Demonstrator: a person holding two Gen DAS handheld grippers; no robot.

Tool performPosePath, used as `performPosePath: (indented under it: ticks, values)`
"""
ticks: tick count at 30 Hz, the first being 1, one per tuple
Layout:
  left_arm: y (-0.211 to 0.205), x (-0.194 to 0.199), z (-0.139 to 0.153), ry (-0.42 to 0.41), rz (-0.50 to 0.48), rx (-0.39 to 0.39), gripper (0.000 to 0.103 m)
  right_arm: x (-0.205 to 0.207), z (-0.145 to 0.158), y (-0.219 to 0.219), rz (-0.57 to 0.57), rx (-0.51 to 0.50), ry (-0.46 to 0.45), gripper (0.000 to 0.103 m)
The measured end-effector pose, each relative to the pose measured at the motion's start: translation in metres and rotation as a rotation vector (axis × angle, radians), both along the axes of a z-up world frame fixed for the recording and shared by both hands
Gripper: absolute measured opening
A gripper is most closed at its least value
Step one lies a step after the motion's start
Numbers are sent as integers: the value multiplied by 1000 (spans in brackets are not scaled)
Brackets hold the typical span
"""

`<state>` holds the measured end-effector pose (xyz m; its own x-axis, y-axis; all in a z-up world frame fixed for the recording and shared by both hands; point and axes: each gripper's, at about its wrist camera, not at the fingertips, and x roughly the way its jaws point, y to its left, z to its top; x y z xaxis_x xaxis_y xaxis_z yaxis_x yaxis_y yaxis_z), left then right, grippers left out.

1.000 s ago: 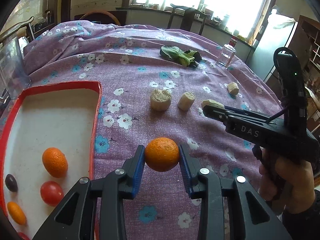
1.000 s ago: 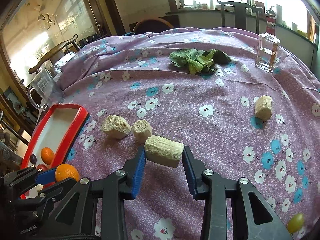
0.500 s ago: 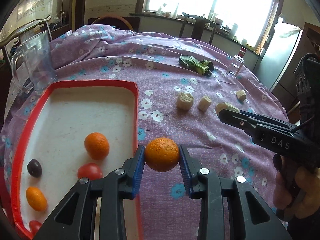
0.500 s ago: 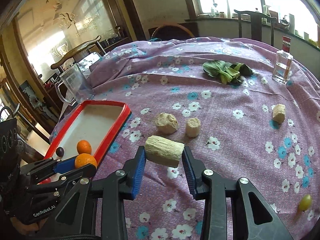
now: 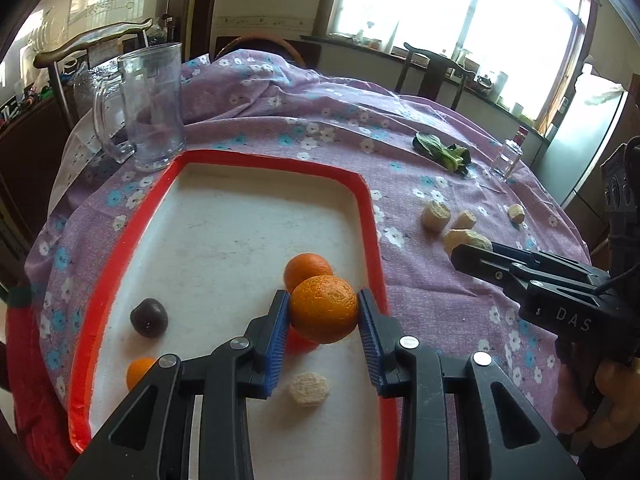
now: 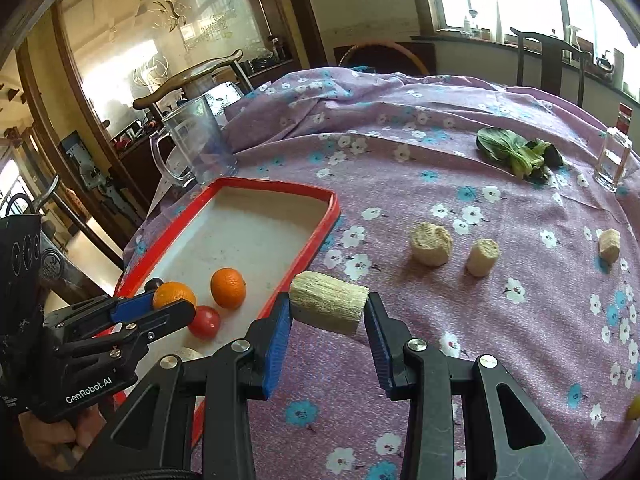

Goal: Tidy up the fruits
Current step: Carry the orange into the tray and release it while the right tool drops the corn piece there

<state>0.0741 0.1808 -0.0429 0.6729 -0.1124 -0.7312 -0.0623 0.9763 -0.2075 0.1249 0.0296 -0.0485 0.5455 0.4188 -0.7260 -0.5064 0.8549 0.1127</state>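
1. Edges first: your left gripper (image 5: 323,314) hangs over the red-rimmed tray (image 5: 256,159), near its right rim; that rim runs just beside the gripper's right finger; the far half of the tray floor is bare white.
2. Your left gripper is clenched on an orange (image 5: 323,307), held above the tray floor; the fruit is round, bright and finely dimpled.
3. Under and around it in the tray lie a second orange (image 5: 306,266) just behind the held one, a dark plum (image 5: 149,317) to the left, a small orange fruit (image 5: 138,370) near the front, a pale round slice (image 5: 309,389) below the gripper, and a red tomato (image 6: 205,322) seen from the right wrist.
4. A glass mug (image 5: 150,106) stands on the counter (image 5: 420,280) just beyond the tray's far left corner.
5. Your right gripper (image 6: 327,310) hovers over the purple flowered cloth just right of the tray's rim; it is grasping a pale ridged cylinder (image 6: 329,307), held crosswise between the blue pads.
6. To your right the counter has room between things; two pale chunks (image 6: 431,243) sit side by side, a third chunk (image 6: 609,245) well apart, a leafy green (image 6: 516,151) and a glass bottle (image 6: 612,158) farther off.
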Motion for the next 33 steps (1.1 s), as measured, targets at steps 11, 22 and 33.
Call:
performPosePath:
  ticks: [11, 22, 33]
  values:
    - [36, -1, -5, 10, 60, -1, 33, 4, -9, 43, 58, -12, 21, 38]
    - [70, 28, -9, 35, 113, 13, 33, 32, -19, 88, 94, -31, 41, 38]
    - [84, 65, -30, 113, 121, 18, 33, 63, -39, 108, 89, -68, 82, 38]
